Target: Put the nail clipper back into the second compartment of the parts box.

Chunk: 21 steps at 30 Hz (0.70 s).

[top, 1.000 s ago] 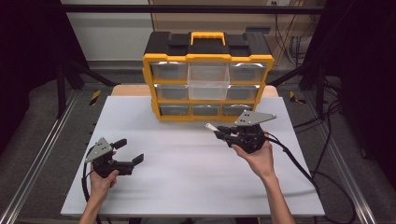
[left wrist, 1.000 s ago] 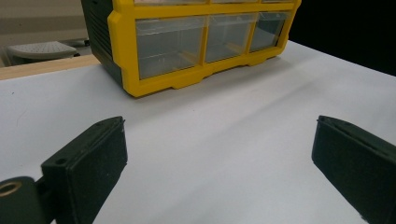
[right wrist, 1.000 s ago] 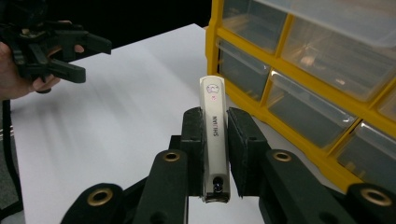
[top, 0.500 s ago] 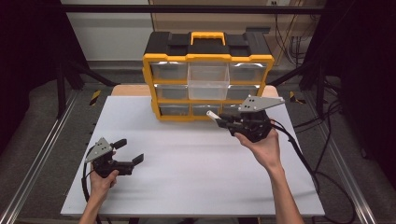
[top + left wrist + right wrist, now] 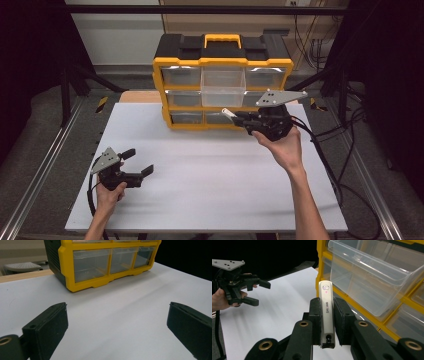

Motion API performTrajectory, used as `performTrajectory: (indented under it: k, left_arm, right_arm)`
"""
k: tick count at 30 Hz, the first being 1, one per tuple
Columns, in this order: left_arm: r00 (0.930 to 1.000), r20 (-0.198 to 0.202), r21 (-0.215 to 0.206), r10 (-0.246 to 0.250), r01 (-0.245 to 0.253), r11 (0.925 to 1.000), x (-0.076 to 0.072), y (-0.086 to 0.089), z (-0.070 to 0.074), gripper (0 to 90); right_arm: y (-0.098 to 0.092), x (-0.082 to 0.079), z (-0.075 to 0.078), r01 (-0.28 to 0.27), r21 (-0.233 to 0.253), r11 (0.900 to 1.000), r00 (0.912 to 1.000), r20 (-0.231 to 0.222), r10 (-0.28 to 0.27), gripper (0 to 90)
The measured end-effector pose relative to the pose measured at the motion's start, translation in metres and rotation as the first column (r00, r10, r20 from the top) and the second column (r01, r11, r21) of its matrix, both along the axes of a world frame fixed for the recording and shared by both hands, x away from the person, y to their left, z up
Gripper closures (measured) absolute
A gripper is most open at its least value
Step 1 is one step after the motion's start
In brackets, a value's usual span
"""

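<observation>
"SHENHAN"-like vertical lettering, only partly legible, on the silver nail clipper (image 5: 326, 312), small round logo above

The drawer organiser (image 5: 222, 82) stands at the worktop's (image 5: 210, 190) far edge, one middle drawer (image 5: 223, 87) pulled out; the right tool (image 5: 239, 117) holds a nail clipper (image 5: 326, 315) before it, the left tool (image 5: 137, 162) near-left.

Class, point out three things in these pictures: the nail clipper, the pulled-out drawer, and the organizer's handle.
nail clipper (image 5: 326, 315), right gripper view, middle of its silver body between the jaws
pulled-out drawer (image 5: 223, 89), high view, its clear front wall
handle (image 5: 222, 39), high view, top bar of the yellow grip
</observation>
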<state>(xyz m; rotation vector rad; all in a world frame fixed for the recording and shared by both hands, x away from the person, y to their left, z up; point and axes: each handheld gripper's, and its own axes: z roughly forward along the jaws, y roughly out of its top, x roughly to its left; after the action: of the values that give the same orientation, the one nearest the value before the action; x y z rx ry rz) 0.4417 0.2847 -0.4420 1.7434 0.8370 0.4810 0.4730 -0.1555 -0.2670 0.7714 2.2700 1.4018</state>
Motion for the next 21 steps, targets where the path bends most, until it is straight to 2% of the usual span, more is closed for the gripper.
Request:
performTrajectory:
  k: [21]
  left_arm:
    - [1.0000, -0.003, -0.003, -0.001, 0.001, 1.0000, 0.000, 0.000, 0.000, 3.4]
  right_arm:
    - [0.002, 0.012, 0.032, 0.012, 0.013, 1.000, 0.9992, 0.037, -0.013, 77.3]
